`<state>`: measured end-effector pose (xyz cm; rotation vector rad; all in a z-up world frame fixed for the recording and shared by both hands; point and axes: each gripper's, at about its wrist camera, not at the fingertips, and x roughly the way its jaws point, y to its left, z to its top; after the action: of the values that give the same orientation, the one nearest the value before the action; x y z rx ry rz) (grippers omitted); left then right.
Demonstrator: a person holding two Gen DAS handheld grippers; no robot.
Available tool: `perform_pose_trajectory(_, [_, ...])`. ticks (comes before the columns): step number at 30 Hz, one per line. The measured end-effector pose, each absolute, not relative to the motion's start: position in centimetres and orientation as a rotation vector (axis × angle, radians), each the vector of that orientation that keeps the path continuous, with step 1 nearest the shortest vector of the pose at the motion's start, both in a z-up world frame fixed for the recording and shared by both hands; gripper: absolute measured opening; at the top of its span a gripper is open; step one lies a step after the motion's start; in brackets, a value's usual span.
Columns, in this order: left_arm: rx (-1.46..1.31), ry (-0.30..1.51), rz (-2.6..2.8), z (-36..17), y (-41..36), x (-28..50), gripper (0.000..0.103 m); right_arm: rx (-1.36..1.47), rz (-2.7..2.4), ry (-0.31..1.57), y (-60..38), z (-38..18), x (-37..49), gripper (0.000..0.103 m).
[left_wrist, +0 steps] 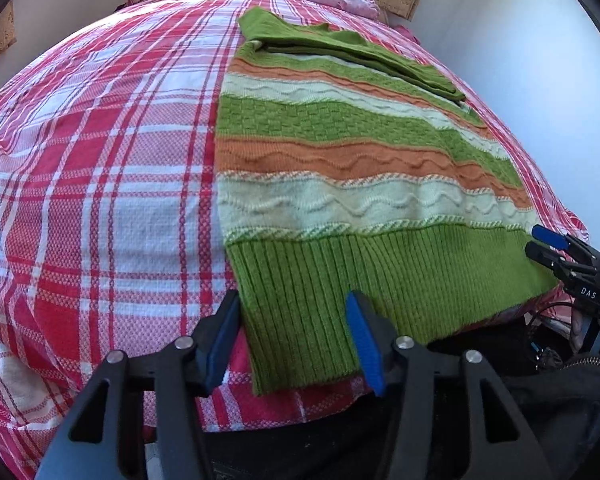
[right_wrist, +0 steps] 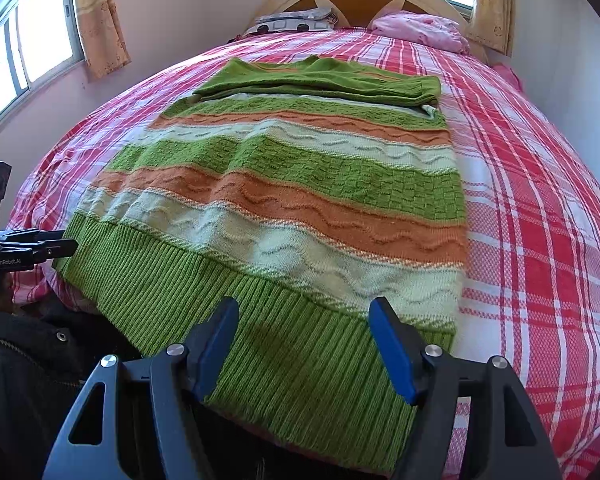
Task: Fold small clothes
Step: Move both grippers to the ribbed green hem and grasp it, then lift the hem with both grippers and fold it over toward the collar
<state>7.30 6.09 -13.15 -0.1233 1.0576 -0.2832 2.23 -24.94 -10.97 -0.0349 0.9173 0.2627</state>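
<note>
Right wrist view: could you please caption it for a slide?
Open right gripper poised over striped sweater's green hem on plaid bed.

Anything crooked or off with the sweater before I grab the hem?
Nothing is damaged. The striped sweater lies flat on the plaid bedspread, sleeves folded across the top. One oddity: its ribbed hem overhangs the bed's near edge. The left gripper and right gripper are both open over it.

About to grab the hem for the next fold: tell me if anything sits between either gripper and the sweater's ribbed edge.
Nothing visible blocks either one. The left gripper and right gripper are both open right over the sweater's ribbed hem, with only the plaid bedsheet around it.
</note>
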Motion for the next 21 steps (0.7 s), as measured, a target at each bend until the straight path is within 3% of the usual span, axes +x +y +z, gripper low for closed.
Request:
perform_pose_trajectory(1, [-0.119,1.055,-0.288,-13.1,6.1,7.1,0.025,-0.026,0.26,0.918,-25.2,-10.9,2.0,0.069])
perform_pose_trajectory(2, [-0.103,1.057,-0.29,-13.2,6.0,7.0,0.016,-0.02,0.255,0.917,-25.5,-10.8,1.9,0.069])
perform_pose_trajectory(4, [-0.095,1.045,-0.292,-13.0,6.1,6.8,0.011,-0.008,0.24,0.916,-26.2,-10.6,1.3,0.069])
perform_pose_trajectory(13, [-0.05,1.021,-0.292,-12.6,5.6,6.6,0.012,0.049,0.152,0.947,-29.9,-10.9,-1.3,0.068])
perform_pose_trajectory(17, [-0.037,1.021,-0.271,-12.6,5.6,6.6,0.031,0.07,0.173,0.951,-30.1,-10.9,-1.8,0.068])
perform_pose_trajectory(18, [-0.039,1.025,-0.269,-12.7,5.7,6.6,0.036,0.074,0.191,0.953,-30.0,-10.9,-1.9,0.064])
perform_pose_trajectory(21, [-0.065,1.044,-0.276,-13.1,5.9,6.8,0.037,0.094,0.248,0.962,-29.3,-11.0,-2.1,0.044])
